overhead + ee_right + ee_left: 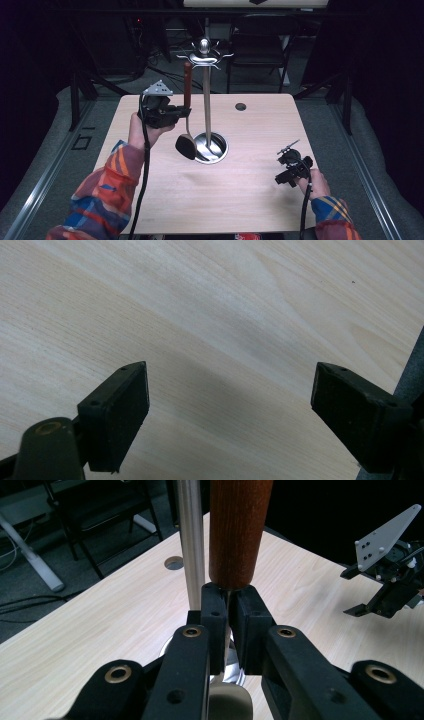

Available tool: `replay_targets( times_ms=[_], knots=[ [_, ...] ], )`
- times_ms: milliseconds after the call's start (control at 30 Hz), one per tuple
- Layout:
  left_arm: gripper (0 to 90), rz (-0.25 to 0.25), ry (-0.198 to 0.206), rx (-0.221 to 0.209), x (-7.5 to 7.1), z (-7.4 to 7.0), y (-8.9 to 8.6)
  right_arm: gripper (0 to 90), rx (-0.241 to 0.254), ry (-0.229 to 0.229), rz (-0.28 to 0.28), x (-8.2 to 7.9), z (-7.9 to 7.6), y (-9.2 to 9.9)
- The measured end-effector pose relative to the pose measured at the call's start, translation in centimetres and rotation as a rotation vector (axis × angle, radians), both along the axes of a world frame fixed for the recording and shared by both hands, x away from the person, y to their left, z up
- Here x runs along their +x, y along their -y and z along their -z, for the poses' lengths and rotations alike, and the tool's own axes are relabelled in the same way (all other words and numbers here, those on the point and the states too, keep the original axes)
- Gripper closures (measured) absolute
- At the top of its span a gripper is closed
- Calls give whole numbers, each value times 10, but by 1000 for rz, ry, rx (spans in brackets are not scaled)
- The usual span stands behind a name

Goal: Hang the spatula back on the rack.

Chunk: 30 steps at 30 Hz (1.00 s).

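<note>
The left claw [183, 112] is clamped tight on the thin metal neck of the wooden-handled black ladle [187, 90], beside the steel rack pole [206, 100]. To hang it well, I'd keep it upright, clear of the pole. The right claw [230, 405] gapes wide, empty, over the pale wooden surface [200, 305].

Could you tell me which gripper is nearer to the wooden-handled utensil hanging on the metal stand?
Left. The left gripper is clamped on the utensil just below its wooden handle; the right gripper rests open, far off near the table's right edge.
</note>
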<state>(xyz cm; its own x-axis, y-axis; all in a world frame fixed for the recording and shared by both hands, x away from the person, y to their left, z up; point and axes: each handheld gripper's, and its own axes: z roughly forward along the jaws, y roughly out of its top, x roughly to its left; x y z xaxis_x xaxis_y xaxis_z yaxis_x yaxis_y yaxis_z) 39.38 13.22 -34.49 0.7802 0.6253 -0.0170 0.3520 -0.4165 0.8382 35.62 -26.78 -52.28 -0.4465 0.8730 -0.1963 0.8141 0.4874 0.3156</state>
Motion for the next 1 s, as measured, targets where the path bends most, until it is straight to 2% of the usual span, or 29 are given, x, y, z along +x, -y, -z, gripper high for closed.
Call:
replay_targets(
  times_ms=[867,933,1000],
  knots=[
    [846,-10,-9,11,11,-1,10,151,3,-3,-7,0,-1,0],
    [846,-11,-10,8,12,0,11,151,-11,-3,-3,0,-1,1],
    [846,-12,-13,8,13,0,11,152,-1,-2,-2,0,-1,1]
  ],
)
